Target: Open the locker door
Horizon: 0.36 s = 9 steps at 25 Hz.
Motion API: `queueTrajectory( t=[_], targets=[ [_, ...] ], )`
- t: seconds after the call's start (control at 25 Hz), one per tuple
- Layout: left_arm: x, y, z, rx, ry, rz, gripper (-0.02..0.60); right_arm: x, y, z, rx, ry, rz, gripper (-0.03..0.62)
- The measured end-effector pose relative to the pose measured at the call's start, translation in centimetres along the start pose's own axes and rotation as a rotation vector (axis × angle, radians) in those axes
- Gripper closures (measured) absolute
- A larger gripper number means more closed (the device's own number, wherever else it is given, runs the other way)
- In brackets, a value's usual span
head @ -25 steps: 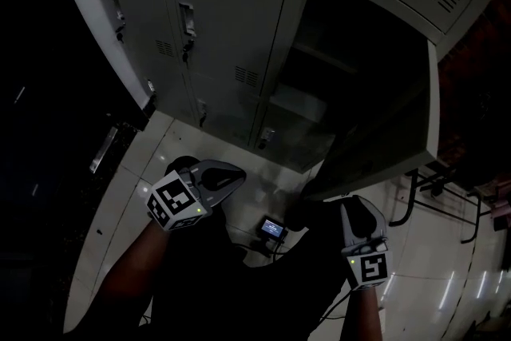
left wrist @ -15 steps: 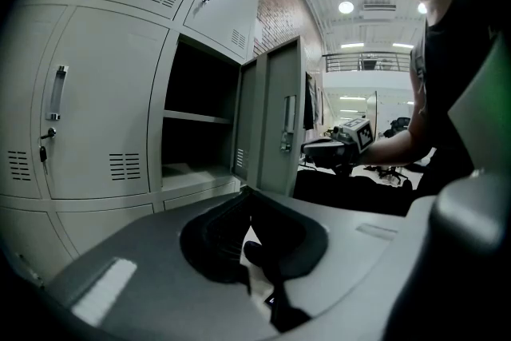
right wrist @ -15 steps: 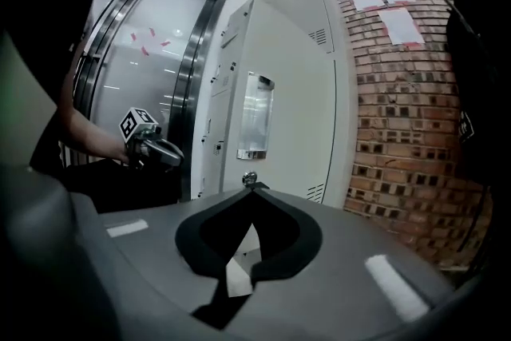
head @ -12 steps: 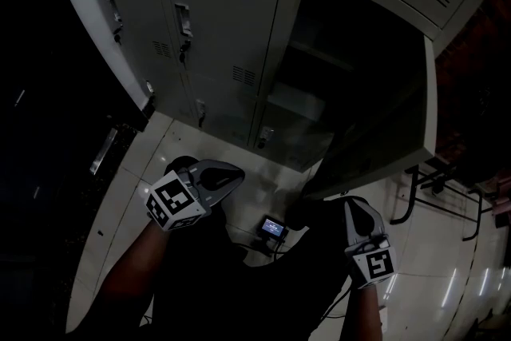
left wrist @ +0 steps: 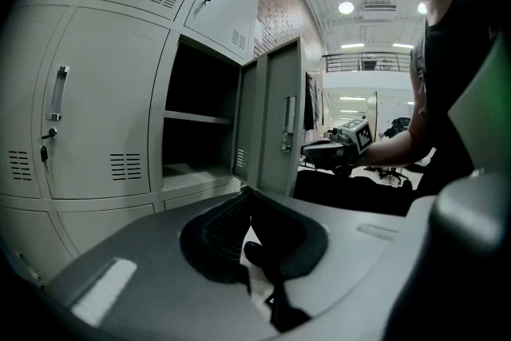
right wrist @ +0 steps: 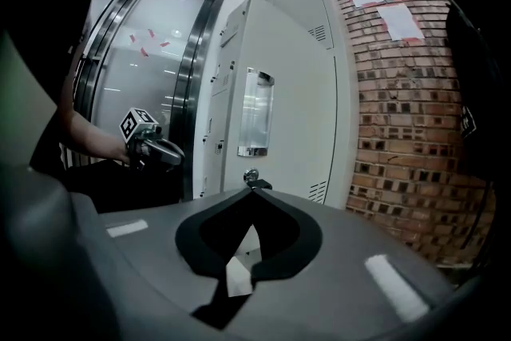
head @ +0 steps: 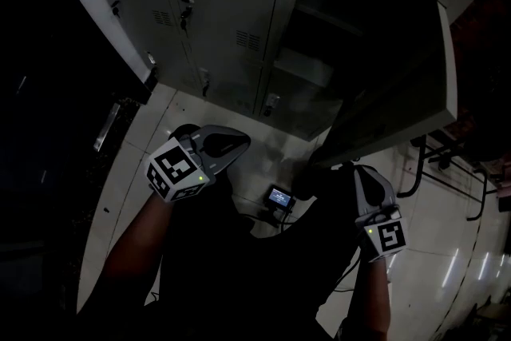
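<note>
The grey locker door (head: 399, 84) stands swung wide open, and the dark compartment (head: 343, 28) behind it holds a shelf. In the right gripper view the door's face (right wrist: 287, 76) fills the middle, with its handle plate (right wrist: 256, 112) and key lock (right wrist: 251, 174) just beyond my jaw tips. My right gripper (head: 357, 169) hangs below the door's lower edge, shut and empty, clear of the door. Further left, my left gripper (head: 242, 142) is low and also shut on nothing. It faces the open compartment (left wrist: 200, 124).
Closed lockers (head: 215, 4) with handles line the wall left of the open one. A small lit device (head: 279, 198) lies on the pale floor between my grippers. Dark metal frames (head: 423, 164) stand at the right. A brick wall (right wrist: 415, 132) is behind the door.
The lockers have slid upward in the head view. Both grippers sit slightly lower and further right. The door stays open throughout.
</note>
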<state>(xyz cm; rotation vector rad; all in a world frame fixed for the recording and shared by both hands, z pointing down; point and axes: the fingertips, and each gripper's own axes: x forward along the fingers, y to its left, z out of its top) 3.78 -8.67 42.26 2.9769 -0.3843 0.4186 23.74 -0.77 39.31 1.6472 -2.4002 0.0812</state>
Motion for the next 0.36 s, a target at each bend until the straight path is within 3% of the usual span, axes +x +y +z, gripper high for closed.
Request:
queueTrajectory(
  t=[0.36],
  targets=[
    [-0.14,-0.47,-0.49,-0.012,0.006,-0.002,0.571,-0.13,0.73,-0.18,-0.015,-0.003,0.015,0.592]
  ],
)
